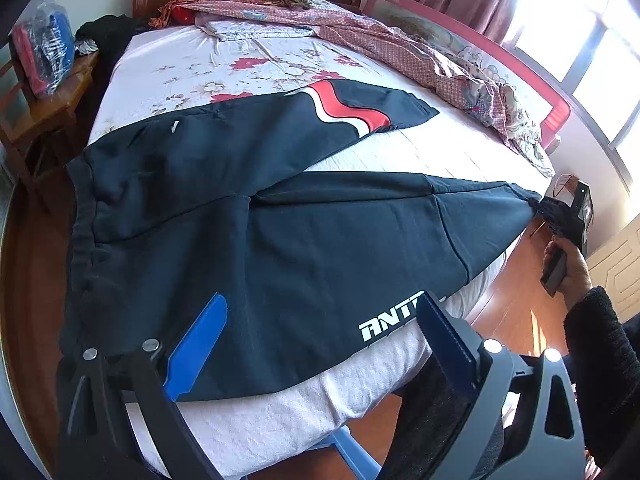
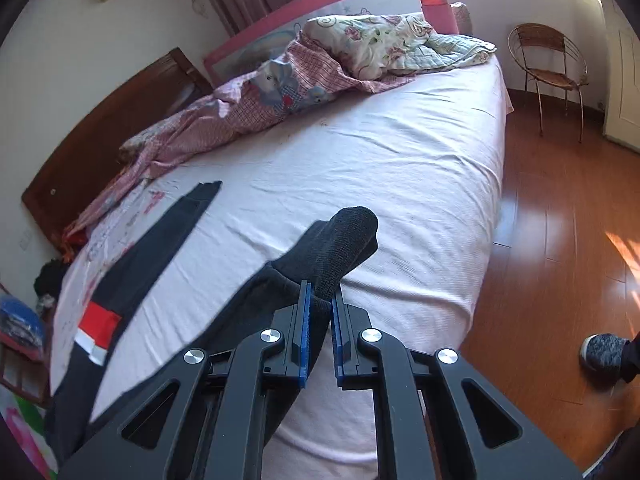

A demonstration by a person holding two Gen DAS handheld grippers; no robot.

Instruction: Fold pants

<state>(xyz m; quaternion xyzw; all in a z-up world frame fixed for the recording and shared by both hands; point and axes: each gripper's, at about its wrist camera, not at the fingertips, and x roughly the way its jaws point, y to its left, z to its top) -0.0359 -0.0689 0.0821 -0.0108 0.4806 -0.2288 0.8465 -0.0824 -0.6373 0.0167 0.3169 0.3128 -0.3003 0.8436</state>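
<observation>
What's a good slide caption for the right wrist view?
Right gripper clamps the cuff of dark pants spread on a bed.

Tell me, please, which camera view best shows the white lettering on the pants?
The left wrist view: the white lettering sits near the pants' front edge, partly cut off by one finger. The right wrist view shows none of it.

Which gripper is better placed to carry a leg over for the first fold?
Right. The right gripper is already shut on the ribbed cuff of the dark navy pants; the left gripper hangs open, holding nothing.
</observation>
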